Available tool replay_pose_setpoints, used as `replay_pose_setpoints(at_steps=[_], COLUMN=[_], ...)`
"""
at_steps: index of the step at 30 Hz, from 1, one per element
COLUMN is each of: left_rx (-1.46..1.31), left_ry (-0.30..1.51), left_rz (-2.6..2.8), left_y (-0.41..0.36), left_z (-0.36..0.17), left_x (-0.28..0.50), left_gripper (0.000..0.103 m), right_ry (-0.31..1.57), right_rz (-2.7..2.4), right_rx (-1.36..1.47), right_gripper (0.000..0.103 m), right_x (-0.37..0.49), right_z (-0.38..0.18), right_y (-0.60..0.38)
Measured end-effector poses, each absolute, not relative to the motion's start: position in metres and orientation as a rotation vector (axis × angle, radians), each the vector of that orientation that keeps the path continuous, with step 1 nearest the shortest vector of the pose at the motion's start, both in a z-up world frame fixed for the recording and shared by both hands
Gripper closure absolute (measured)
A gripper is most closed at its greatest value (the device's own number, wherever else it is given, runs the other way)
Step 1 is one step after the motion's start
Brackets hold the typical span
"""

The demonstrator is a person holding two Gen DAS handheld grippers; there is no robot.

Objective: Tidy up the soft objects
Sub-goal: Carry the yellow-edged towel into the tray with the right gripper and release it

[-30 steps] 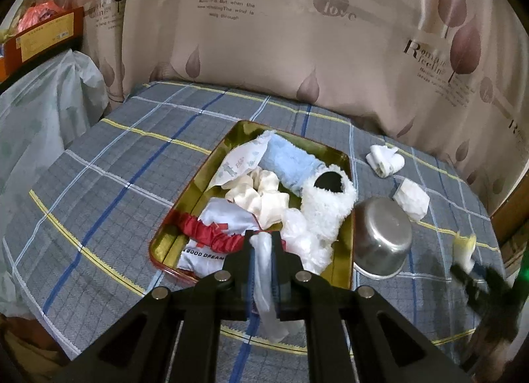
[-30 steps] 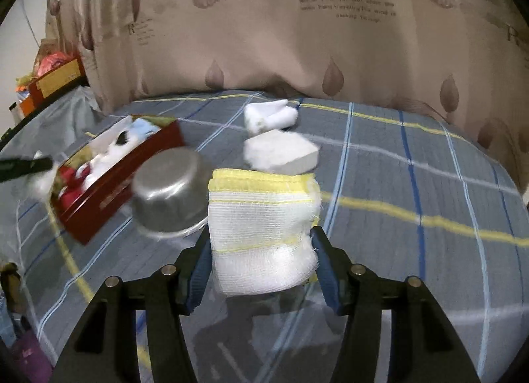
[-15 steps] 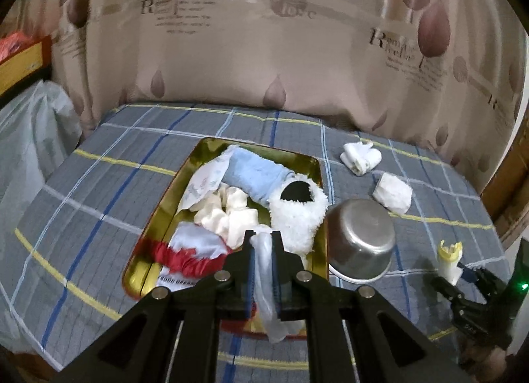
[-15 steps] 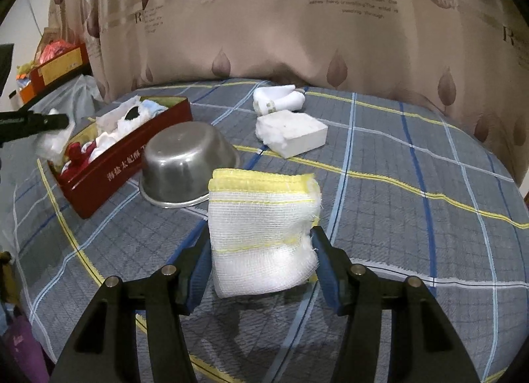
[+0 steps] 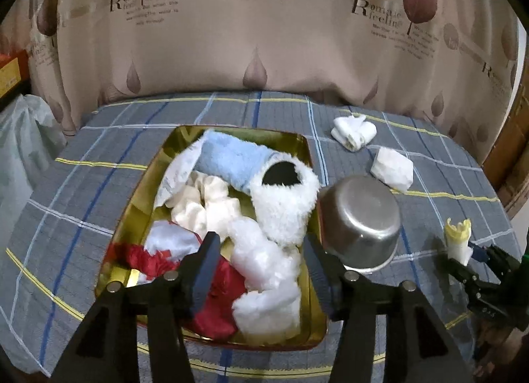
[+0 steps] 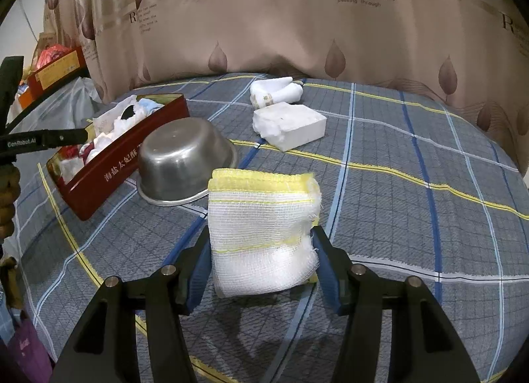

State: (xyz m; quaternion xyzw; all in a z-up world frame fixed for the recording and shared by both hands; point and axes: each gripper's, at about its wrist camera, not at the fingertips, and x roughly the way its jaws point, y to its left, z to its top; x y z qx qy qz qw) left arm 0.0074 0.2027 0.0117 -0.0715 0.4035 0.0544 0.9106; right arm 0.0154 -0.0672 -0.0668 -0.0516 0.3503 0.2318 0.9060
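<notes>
I had the left gripper [image 5: 259, 255] poised over the near end of the tin [image 5: 142, 191], and its jaws were opening, spread wide with nothing pressed between the pads. Directly under that gap a crumpled white plastic bag [image 5: 264, 270] lay inside the tin, on top of a red cloth [image 5: 218, 297]. Further back in the tin sat a white fluffy slipper [image 5: 284, 204] with a black opening, a light blue towel [image 5: 231, 161] behind it, and some cream cloth [image 5: 205, 204] toward the tin's left wall. An upturned steel bowl [image 5: 360, 217] stood just beside the tin's right wall, touching or nearly so; I could not tell which. Beyond the bowl, away from the tin, a white block [image 5: 393, 170] and a rolled white cloth [image 5: 353, 132] rested on the checked blanket [image 5: 82, 204]. My right gripper [image 6: 261, 260] was clamped on a folded white gauze cloth [image 6: 261, 231] with yellow edging, held upright above the blanket, well to the right of the tin and nearer me than the bowl. A patterned curtain [image 5: 264, 46] hung behind the tin.
</notes>
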Motion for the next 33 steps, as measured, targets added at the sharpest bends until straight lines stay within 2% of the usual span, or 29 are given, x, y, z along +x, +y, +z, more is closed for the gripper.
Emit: replay_pose_setpoints(at_steps=[10, 16, 22, 33], left_rx=[-0.288, -0.306, -0.286, -0.302], left_ry=[0.684, 0.71, 0.745, 0.791], left_rz=[0.312, 0.459, 0.531, 0.531], left_y=[0.228, 0.226, 0.234, 0.248], left_z=[0.055, 0.046, 0.031, 0.018], left_x=[-0.057, -0.111, -0.129, -0.127], left_gripper=[0.048, 0.047, 0.047, 0.047], right_ry=[0.729, 0.729, 0.732, 0.69], right_rz=[0.475, 0.477, 0.481, 0.77], right_rx=[-0.113, -0.115, -0.144, -0.137], right_gripper=[0.049, 0.049, 0.049, 0.049], right_x=[0.016, 0.015, 0.012, 0.003], right_z=[-0.068, -0.067, -0.065, 0.006], right_y=[-0.066, -0.066, -0.059, 0.051])
